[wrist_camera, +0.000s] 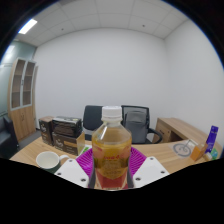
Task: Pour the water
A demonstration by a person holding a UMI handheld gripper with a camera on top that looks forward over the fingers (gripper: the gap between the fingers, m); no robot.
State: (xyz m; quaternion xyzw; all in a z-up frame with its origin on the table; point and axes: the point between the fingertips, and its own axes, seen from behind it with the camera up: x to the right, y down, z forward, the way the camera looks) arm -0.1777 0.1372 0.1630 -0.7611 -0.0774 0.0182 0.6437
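Note:
A clear plastic bottle with a white cap, a yellow label and amber liquid stands upright between my fingers. My gripper is shut on the bottle, with the magenta pads pressing its lower body from both sides. The bottle is lifted above the wooden table. A white cup sits on the table beyond the left finger.
Dark boxes stand on the table behind the cup. A purple bottle and small items are at the table's right end. Office chairs and a wooden cabinet stand by the white walls.

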